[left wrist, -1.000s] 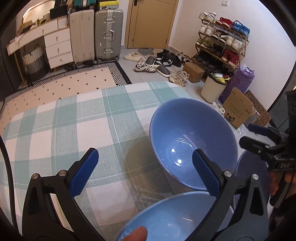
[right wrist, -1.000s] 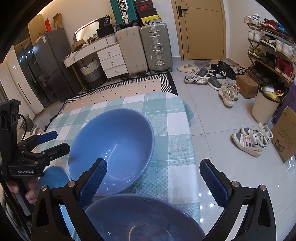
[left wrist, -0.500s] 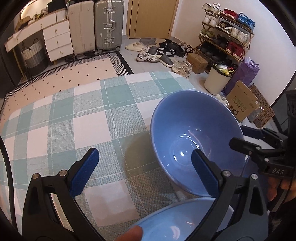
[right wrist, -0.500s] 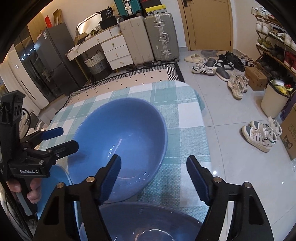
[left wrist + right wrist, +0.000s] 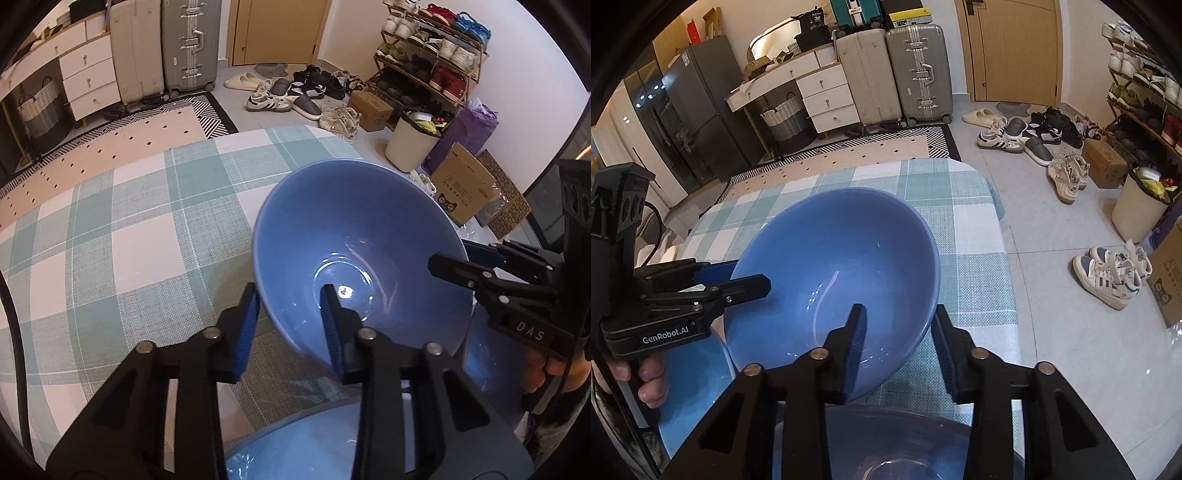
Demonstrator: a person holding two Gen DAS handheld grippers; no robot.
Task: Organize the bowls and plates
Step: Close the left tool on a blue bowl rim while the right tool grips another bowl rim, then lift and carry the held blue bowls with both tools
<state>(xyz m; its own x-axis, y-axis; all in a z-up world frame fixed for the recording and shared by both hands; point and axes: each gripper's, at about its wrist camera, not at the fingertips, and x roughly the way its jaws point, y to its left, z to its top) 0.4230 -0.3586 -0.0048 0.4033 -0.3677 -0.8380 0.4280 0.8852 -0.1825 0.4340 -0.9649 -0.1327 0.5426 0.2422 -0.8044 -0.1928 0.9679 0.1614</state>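
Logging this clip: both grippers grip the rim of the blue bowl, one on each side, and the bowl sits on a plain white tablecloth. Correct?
Not quite. The tablecloth is checked in teal and white, not plain white, as both wrist views show. The rest holds: the left gripper and right gripper each have the blue bowl's rim between their fingers, on opposite sides, having just closed.

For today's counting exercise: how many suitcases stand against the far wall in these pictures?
3. A beige suitcase and a silver suitcase stand side by side right of the white drawer unit; a teal suitcase shows behind them. More may be hidden.
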